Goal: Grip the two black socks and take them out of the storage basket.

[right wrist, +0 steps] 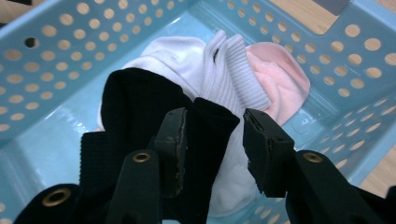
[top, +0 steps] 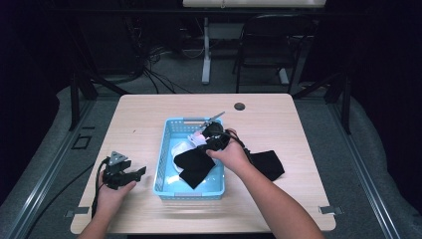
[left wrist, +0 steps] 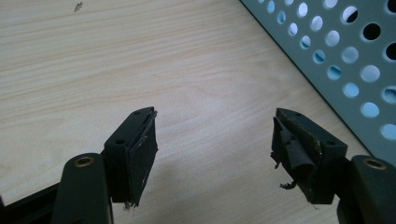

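Note:
A light blue perforated basket (top: 164,149) stands at the table's middle. Inside it lie a white sock (right wrist: 233,65), a pink sock (right wrist: 280,79) and a black sock (right wrist: 135,107). My right gripper (right wrist: 212,121) reaches down into the basket (right wrist: 70,42). The black sock's cuff stands between its jaws against the left pad, with a gap to the right pad. In the high view the black sock (top: 194,167) spreads below the right gripper (top: 211,142). My left gripper (top: 137,174) rests open on the table left of the basket, nothing between its jaws (left wrist: 215,121).
A second black sock (top: 268,164) lies on the wooden table just right of the basket. The basket's wall (left wrist: 336,46) runs close to the left gripper. A round cable hole (top: 240,106) sits near the table's far edge. A chair and a table leg stand beyond.

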